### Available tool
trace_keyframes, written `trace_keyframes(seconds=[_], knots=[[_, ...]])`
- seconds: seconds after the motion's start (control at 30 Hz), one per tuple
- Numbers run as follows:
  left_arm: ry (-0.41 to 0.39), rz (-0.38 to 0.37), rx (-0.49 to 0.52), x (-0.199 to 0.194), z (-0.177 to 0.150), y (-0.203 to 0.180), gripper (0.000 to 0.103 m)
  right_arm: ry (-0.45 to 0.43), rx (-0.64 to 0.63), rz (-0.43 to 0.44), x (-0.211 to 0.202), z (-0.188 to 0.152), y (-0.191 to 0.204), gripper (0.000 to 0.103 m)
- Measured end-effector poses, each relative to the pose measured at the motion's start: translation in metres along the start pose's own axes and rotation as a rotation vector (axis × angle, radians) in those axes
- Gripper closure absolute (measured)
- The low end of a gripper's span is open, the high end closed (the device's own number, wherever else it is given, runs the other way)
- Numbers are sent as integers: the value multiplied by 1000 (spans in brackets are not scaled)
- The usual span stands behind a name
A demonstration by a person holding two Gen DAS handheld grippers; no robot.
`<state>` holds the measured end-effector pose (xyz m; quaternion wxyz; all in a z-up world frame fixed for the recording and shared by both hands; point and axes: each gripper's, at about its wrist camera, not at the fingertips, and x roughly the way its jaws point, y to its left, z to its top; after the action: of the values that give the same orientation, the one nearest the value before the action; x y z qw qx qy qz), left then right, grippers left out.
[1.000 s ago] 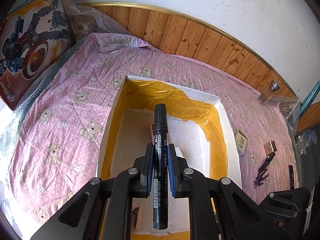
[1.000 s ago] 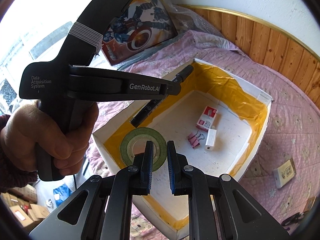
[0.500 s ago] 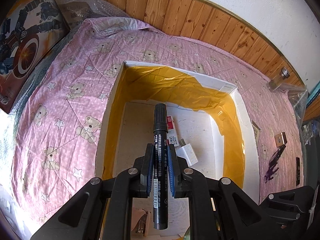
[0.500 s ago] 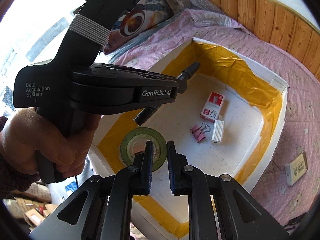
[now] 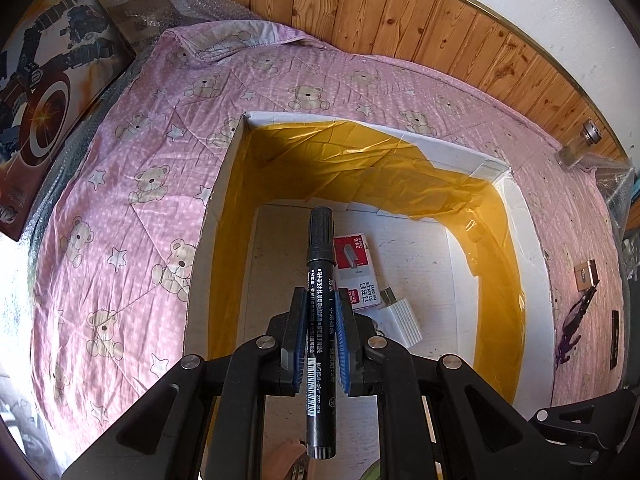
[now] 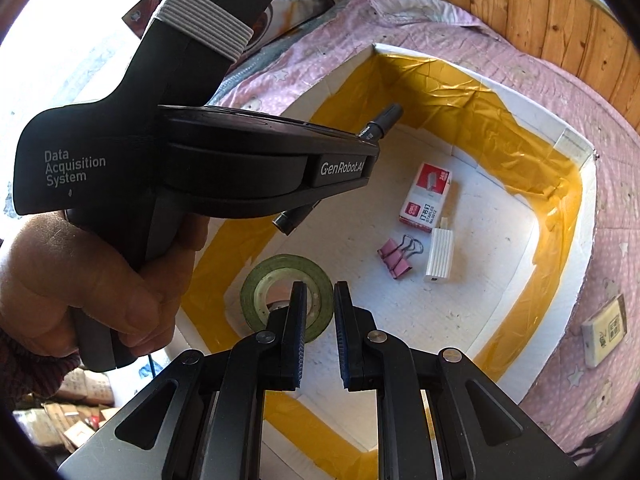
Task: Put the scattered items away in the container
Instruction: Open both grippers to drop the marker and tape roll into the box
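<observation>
My left gripper [image 5: 320, 292] is shut on a black marker [image 5: 320, 240], which points forward over the white box lined with yellow tape [image 5: 224, 184]. In the right wrist view a hand [image 6: 80, 288] holds that gripper above the box's [image 6: 480, 300] left side, and the marker [image 6: 384, 120] tip sticks out beyond it. Inside the box lie a red-and-white staples box [image 6: 428, 194], a white adapter [image 6: 440, 256], a pink binder clip [image 6: 394, 258] and a green tape roll [image 6: 280, 276]. My right gripper [image 6: 320, 288] hovers over the tape roll, shut to a narrow gap with nothing in it.
The box sits on a pink bear-print quilt [image 5: 132, 208]. To its right lie a small beige box [image 6: 604, 332], a brown box [image 5: 586, 276], a purple clip [image 5: 572, 328] and a black strip [image 5: 614, 340]. A glass jar [image 5: 580, 146] stands by the wooden wall.
My left gripper has carried the marker forward and lower over the box, showing the staples box and adapter beneath it. The right gripper has moved closer to the box, its fingers unchanged.
</observation>
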<state>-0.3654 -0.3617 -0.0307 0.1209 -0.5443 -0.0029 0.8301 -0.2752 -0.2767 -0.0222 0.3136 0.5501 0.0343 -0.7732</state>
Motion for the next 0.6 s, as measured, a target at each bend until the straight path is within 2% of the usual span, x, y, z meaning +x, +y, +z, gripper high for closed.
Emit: trace_keyframes(seconds=[0.1,0.17,0.2,0.23,0.33,0.6], knots=[[25,-13,-1,7,3,1,89,16,48,41,6,3,-8,85],[35,-8,-2,13,4,1,84,14,90,53,8,4,-16,76],[42,15,3,16,4,2,77,16,94,48,8,4,-17,75],[38,42,6,18,3,2,77,15,98,53,7,3,-18,75],[29,62,39,18,0,-6,77,14,103,56,2,1,-19,75],[30,42,32,10,-2,-5,77,13,108,56,-8,-7,-18,75]])
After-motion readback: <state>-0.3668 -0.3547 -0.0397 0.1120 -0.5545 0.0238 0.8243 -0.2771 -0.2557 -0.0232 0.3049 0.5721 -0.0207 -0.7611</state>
